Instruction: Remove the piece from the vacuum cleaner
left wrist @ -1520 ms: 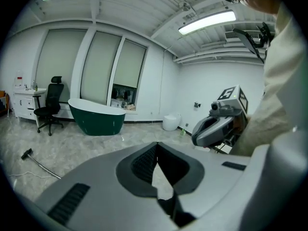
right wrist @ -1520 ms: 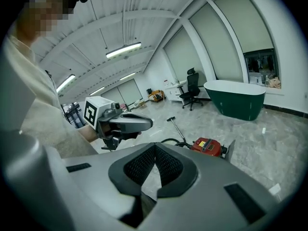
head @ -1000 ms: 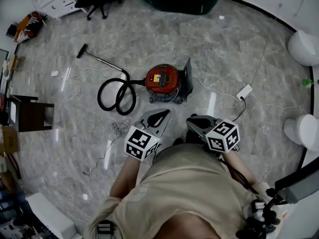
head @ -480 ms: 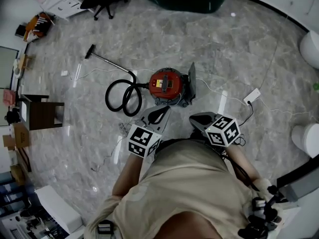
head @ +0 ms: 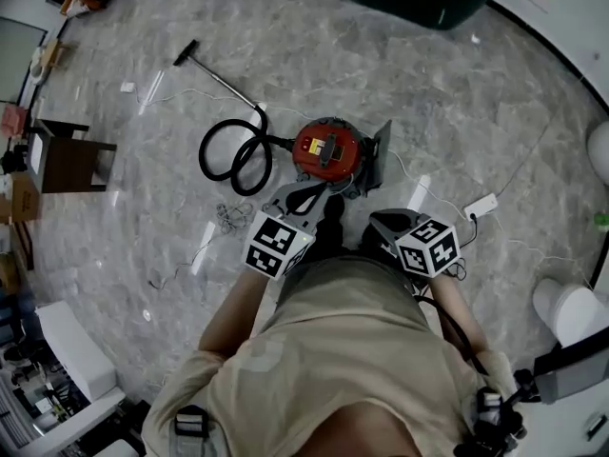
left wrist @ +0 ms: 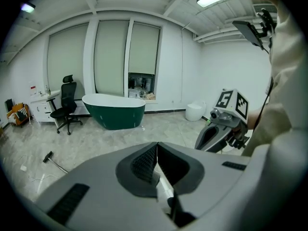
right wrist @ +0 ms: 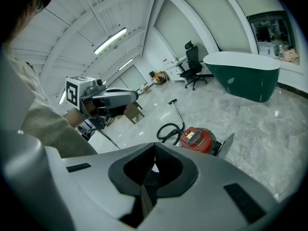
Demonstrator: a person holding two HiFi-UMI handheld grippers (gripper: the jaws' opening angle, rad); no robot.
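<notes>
The black hose (head: 231,156) coils at 9 o'clock of the red vacuum cleaner (head: 328,149). The left gripper (head: 306,194) has its 2 jaws closed on nothing; the vacuum cleaner lies near, at 12 o'clock from it. A grey flap (head: 382,149) stands at the cleaner's 3 o'clock. The right gripper (head: 378,221) is also closed and empty, with the cleaner at 11 o'clock.

Showing a red vacuum cleaner (head: 326,149) trailing a black hose (head: 233,155) beyond dark grey fingertips (right wrist: 166,166), lying on pale grey veined floor (head: 381,65).
</notes>
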